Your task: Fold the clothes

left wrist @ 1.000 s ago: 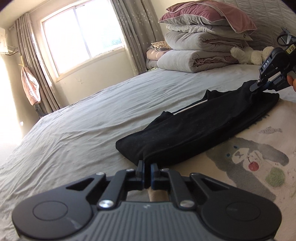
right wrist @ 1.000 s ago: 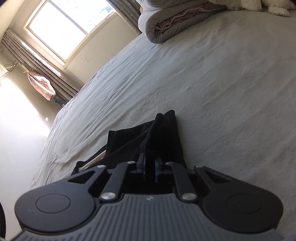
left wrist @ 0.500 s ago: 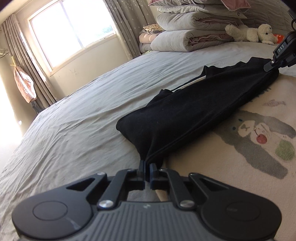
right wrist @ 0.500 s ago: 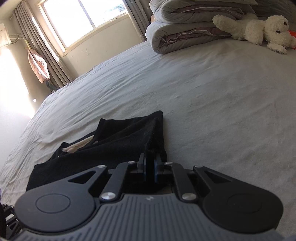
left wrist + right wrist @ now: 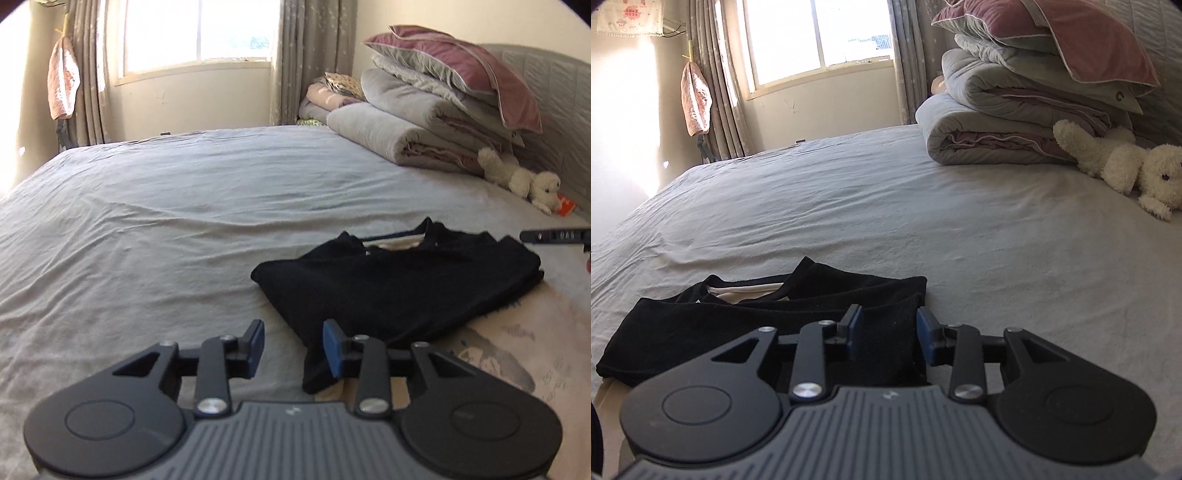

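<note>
A black garment [image 5: 399, 288], folded into a flat band with a cream lining showing at its collar, lies on the grey bed sheet [image 5: 166, 229]. My left gripper [image 5: 293, 343] hovers at its near left corner. Its jaws are opening and the pads do not press the cloth; a corner of fabric rests by the right pad. My right gripper [image 5: 889, 332] sits over the garment's [image 5: 757, 325] other end, jaws opening, black cloth below the gap but not pinched. One right gripper fingertip [image 5: 554, 235] shows at the left wrist view's right edge.
Folded duvets and pillows [image 5: 424, 122] are stacked at the headboard, with a white plush toy [image 5: 1126, 166] beside them. A cream cartoon-print blanket [image 5: 517, 369] lies under the garment's near edge. A window [image 5: 199, 33], curtains and a hanging pink cloth [image 5: 62, 81] are at the far wall.
Both grippers were shut on the garment's ends and held it stretched; now both have let go and their jaws stand apart. The garment has settled flat. Both views have rolled to level.
</note>
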The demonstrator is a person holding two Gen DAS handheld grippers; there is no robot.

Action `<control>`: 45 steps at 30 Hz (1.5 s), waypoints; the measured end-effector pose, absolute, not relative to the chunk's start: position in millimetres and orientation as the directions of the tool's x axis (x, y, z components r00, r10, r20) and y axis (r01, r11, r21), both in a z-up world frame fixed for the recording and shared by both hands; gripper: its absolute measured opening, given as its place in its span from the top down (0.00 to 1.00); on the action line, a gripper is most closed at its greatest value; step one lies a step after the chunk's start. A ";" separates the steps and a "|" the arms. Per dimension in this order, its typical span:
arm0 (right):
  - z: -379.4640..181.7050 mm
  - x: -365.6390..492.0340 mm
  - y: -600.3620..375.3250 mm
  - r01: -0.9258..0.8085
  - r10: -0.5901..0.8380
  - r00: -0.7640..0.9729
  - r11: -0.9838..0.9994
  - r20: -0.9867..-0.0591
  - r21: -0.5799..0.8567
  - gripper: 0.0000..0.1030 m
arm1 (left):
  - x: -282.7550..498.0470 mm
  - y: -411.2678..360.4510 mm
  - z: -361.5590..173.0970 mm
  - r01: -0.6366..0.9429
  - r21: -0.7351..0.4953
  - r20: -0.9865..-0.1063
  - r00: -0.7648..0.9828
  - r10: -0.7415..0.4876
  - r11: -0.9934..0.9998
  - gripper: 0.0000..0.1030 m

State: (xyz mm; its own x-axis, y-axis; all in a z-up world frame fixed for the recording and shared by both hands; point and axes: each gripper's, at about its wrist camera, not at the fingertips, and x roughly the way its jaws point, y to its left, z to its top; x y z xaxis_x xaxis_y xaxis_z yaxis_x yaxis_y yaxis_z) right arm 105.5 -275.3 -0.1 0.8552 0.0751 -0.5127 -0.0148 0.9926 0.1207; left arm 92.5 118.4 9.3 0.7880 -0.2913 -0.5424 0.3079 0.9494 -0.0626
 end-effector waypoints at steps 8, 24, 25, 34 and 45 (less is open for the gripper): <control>-22.5 136.4 -248.6 -0.121 0.076 0.847 0.991 -0.526 -0.053 0.65 | 117.8 83.0 -22.5 0.315 -0.128 -0.516 0.789 -0.334 0.940 0.66; -24.8 139.0 -265.9 -0.087 0.085 0.828 0.996 -0.554 0.024 0.62 | 141.5 80.2 -11.3 0.276 -0.096 -0.497 0.819 -0.286 0.956 0.63; -25.4 140.1 -262.9 -0.092 0.086 0.827 0.996 -0.556 0.017 0.62 | 149.5 78.4 -13.1 0.273 -0.095 -0.510 0.813 -0.283 0.957 0.63; -43.5 154.8 -262.7 -0.074 0.053 0.819 0.997 -0.571 -0.013 0.62 | 196.5 81.4 -40.2 0.213 -0.094 -0.589 0.776 -0.226 0.973 0.60; -20.0 116.3 -259.7 -0.114 0.100 0.819 0.993 -0.565 0.011 0.59 | 128.8 88.7 -13.1 0.291 -0.100 -0.533 0.792 -0.298 0.951 0.61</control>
State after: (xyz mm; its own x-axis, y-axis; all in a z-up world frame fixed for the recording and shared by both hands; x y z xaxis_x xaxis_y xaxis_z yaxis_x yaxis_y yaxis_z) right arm 116.3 -259.7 -20.0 0.8190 0.0997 -0.5650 -0.1136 0.9935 0.0106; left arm 128.8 88.7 -13.1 0.7916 -0.2981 -0.5334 0.2912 0.9515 -0.0996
